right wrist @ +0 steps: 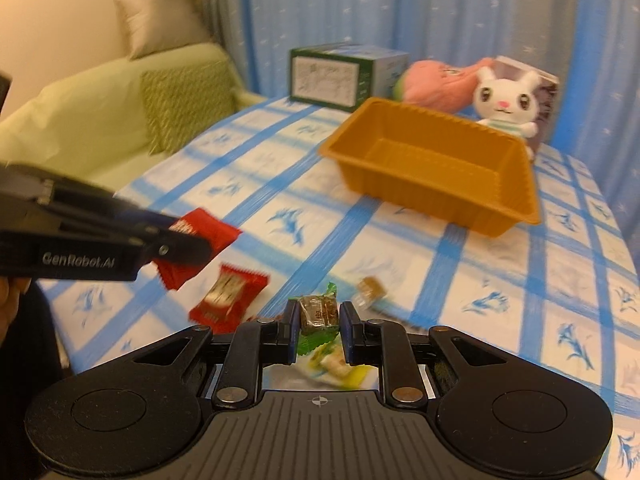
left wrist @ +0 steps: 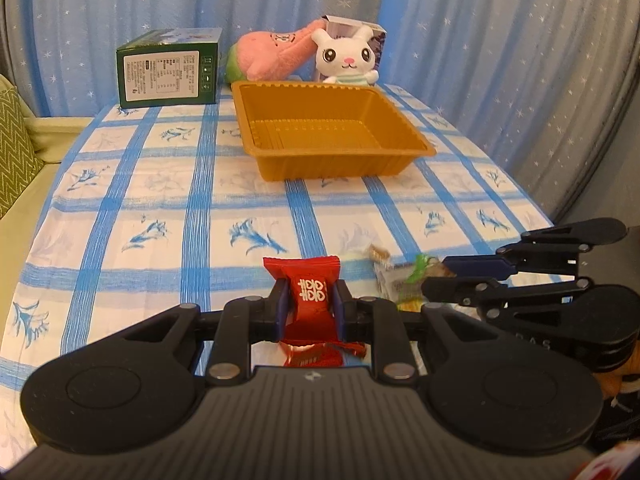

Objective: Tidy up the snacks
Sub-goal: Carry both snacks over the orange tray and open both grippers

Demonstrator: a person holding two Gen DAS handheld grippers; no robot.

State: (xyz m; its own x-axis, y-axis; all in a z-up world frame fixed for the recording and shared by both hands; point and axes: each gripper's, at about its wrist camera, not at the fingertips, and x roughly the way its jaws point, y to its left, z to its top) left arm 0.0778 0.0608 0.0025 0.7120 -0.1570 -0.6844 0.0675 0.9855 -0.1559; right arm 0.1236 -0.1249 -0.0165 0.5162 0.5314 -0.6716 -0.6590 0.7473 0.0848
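1. The left gripper (left wrist: 310, 304) is clamping a red snack packet (left wrist: 306, 292) between closed jaws at lower centre of the left wrist view. The packet is sitting crumpled and tilted in the pads, with its lower end hanging below them. Risk: the slick wrapper is likely to slide out if the hand swings.

2. The right gripper (right wrist: 319, 326) is gripping a small brown candy with a green wrapper (right wrist: 317, 312), jaws closed on it, at lower centre of the right wrist view. Only the middle of the candy is pinched and the loose wrapper ends are sticking out, so the hold looks shallow. Risk: it is liable to twist free.

3. The orange tray (left wrist: 416, 148) is sitting empty at upper centre, well apart from both grippers. Risk: it looks light, so a fingertip catching the rim could shove or tip it.

4. 1 red packet (right wrist: 228, 298) and 1 clear-wrapped sweet (right wrist: 370, 290) are lying loose on the checked tablecloth (left wrist: 160, 184), near the grippers. Risk: a low pass could sweep them off the near edge.

5. The 2 grippers are working close together at lower right of the left wrist view. Risk: collision if both head for the tray at once.
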